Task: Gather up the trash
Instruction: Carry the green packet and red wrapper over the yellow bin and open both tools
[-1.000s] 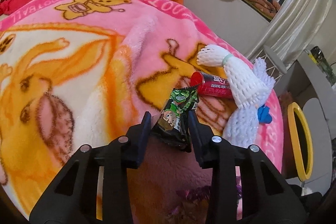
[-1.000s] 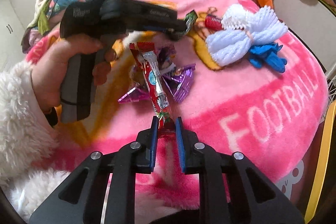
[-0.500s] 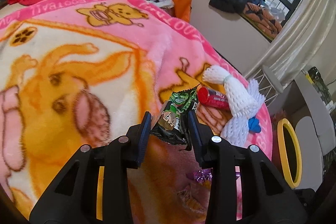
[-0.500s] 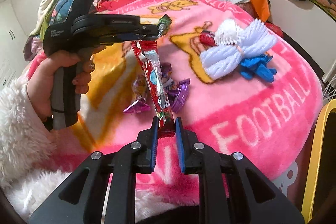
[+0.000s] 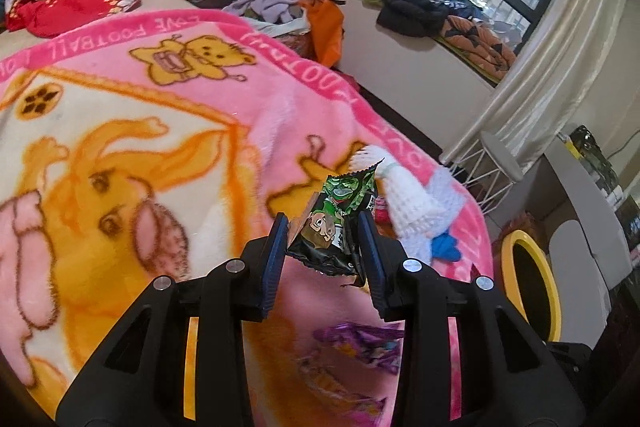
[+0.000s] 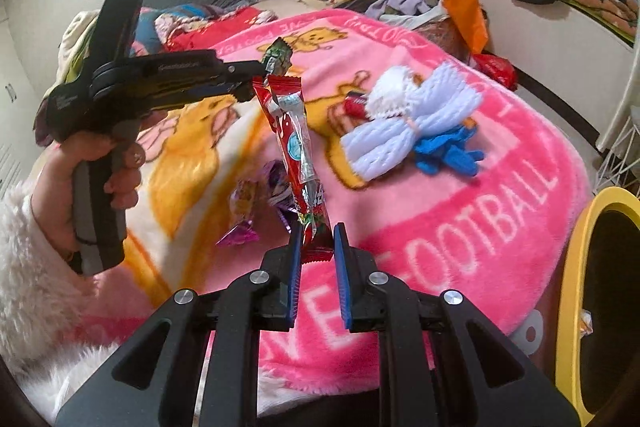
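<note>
Left wrist view: your left gripper [image 5: 324, 251] pinches a green snack wrapper [image 5: 336, 223] between its jaws; purple wrappers [image 5: 360, 343] lie below them. Right wrist view: your right gripper [image 6: 317, 253] clamps a red candy wrapper [image 6: 296, 147], upright above its jaws; yellow-rimmed bin [image 6: 572, 267] right of them.

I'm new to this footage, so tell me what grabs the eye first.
The bright pink cartoon blanket fills both views. Above it, the right gripper pinches a long red wrapper, and the left gripper grips a green snack packet. White foam netting and a blue glove lie on the blanket beyond.
</note>
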A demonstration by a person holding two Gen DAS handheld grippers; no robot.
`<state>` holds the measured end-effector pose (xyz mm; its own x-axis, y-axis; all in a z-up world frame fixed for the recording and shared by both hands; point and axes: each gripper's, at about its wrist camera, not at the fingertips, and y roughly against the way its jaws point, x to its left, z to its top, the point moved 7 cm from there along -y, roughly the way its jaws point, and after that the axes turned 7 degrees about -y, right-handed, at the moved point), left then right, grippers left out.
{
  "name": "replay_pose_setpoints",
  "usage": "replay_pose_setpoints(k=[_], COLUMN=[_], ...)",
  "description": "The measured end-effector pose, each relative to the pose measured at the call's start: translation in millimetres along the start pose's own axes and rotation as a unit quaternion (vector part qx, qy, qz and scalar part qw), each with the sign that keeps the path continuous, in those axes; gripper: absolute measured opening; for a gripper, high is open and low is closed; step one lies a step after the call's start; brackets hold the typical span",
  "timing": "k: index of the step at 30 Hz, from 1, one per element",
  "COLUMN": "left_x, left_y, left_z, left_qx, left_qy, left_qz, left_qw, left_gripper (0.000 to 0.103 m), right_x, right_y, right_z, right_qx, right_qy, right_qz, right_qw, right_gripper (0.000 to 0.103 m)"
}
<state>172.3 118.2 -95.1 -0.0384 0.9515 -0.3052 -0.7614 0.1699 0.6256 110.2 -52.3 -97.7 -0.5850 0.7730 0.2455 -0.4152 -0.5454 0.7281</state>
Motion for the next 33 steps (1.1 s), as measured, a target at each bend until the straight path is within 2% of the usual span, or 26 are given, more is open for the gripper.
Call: replay_pose_setpoints(k=[17,33], left_x=[-58.6,-112.4], left_y=[-3.7,-7.7], left_z=[4.8,-0.4], left_qx=[-0.002,0.002], left_qy=[-0.048,-0.094], left_qz=[-0.036,-0.072], left_qw=[0.9982,0.9930], left_gripper=[0.029,0.029], right_x=[-38.5,-82.6], right_y=[27.2,55.7], right_z=[13.3,23.2], right_qx=[-0.043,-0.083], right_qy=[-0.048,-0.096], right_qz=[-0.029,-0.057], right_qw=[0.997,0.990], right_gripper=[0.015,0.015])
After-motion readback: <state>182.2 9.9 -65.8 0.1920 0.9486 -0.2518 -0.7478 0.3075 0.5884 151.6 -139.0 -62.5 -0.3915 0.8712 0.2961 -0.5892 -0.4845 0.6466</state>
